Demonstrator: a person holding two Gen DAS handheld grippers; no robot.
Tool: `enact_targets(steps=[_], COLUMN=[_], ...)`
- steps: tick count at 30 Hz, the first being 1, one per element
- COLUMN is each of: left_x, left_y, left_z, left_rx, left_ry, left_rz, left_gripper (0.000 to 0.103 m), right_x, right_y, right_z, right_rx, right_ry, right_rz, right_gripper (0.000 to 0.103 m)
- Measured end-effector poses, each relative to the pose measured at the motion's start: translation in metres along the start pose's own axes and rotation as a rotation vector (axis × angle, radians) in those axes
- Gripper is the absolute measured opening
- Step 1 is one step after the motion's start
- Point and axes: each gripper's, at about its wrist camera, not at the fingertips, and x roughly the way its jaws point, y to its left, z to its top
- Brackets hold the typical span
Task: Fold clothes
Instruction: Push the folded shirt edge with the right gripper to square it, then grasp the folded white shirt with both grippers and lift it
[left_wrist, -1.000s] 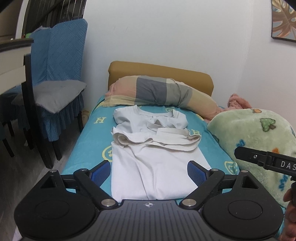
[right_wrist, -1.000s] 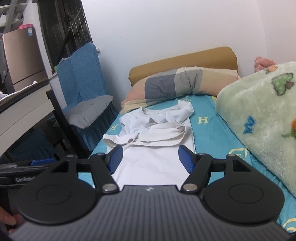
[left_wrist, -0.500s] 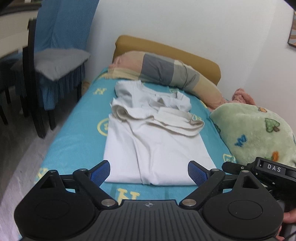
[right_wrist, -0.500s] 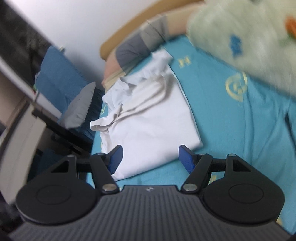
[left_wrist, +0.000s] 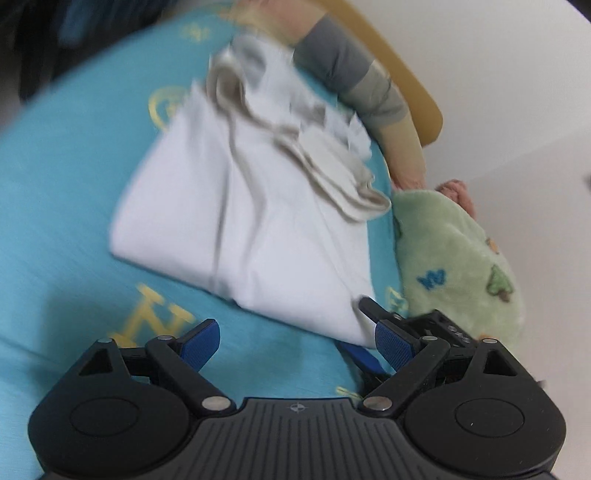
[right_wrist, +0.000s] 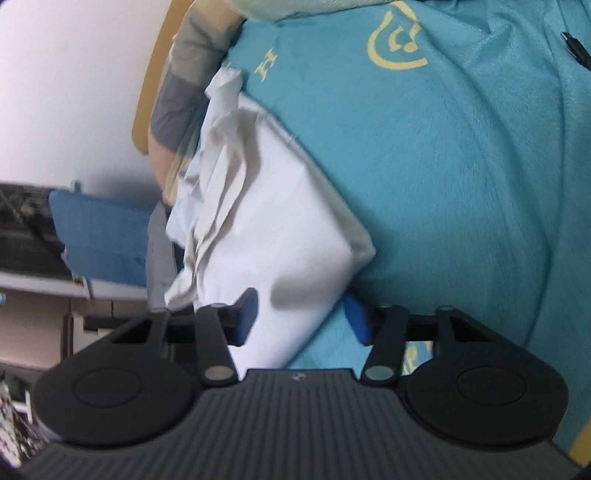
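Note:
A white shirt (left_wrist: 258, 221) lies on the teal bed sheet (left_wrist: 66, 184), body flat, with sleeves and collar bunched at the far end. My left gripper (left_wrist: 295, 343) is open just short of the near hem, with only sheet between its blue pads. My right gripper (left_wrist: 364, 330) is at the shirt's near right corner. In the right wrist view the shirt's (right_wrist: 280, 229) corner lies between the jaws of the right gripper (right_wrist: 301, 319). They are closing, with a gap still left at the pads.
A striped pillow (left_wrist: 354, 74) and tan headboard (left_wrist: 417, 92) lie beyond the shirt. A green fleece blanket (left_wrist: 454, 258) is piled on the right of the bed. A blue-covered chair (right_wrist: 99, 236) stands beside the bed.
Both grippers have dropped toward the shirt's near hem and rolled. The right jaws have narrowed and now straddle the shirt's near right corner. The left jaws stay wide.

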Motion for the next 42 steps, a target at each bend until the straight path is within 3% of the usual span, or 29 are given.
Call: enact_targets(steps=[2, 8, 13, 16, 18, 22, 25, 31, 33, 36, 42], left_x=[0.015, 0.046, 0.057, 0.055, 0.048, 0.031, 0.021, 0.020, 0.019, 0.004, -0.022], left_y=[0.005, 0.015, 0.019, 0.025, 0.031, 0.040, 0.045, 0.040, 0.037, 0.038, 0.006], left_z=[0.003, 0.019, 0.028, 0.031, 0.034, 0.038, 0.041, 0.044, 0.045, 0.052, 0.051], left_rx=[-0.037, -0.178, -0.232, -0.249, -0.262, -0.292, -0.304, -0.275, -0.266, -0.267, -0.150], left_ry=[0.036, 0.058, 0.033, -0.003, -0.047, -0.152, -0.218, -0.256, -0.274, -0.305, -0.395], left_rz=[-0.030, -0.136, -0.159, -0.146, -0.118, -0.066, -0.033, 0.022, 0.030, 0.007, -0.046], left_gripper=[0.093, 0.093, 0.090, 0.079, 0.071, 0.067, 0.059, 0.034, 0.016, 0.009, 0.006], right_x=[0.004, 0.000, -0.014, -0.020, -0.021, -0.026, -0.028, -0.028, -0.028, -0.028, -0.040], right_y=[0.003, 0.016, 0.034, 0.049, 0.057, 0.063, 0.064, 0.065, 0.064, 0.063, 0.071], right_z=[0.001, 0.000, 0.000, -0.002, -0.004, -0.005, -0.005, -0.006, -0.005, -0.003, -0.004], right_rx=[-0.025, -0.094, -0.151, -0.223, -0.257, -0.292, -0.301, -0.296, -0.286, -0.269, -0.304], right_ry=[-0.019, -0.062, -0.114, -0.146, -0.159, -0.175, -0.178, -0.180, -0.179, -0.176, -0.217], right_rz=[-0.033, -0.064, -0.034, -0.047, -0.056, -0.059, -0.059, -0.053, -0.046, -0.030, 0.015], right_gripper=[0.025, 0.009, 0.008, 0.007, 0.007, 0.007, 0.007, 0.007, 0.007, 0.007, 0.007])
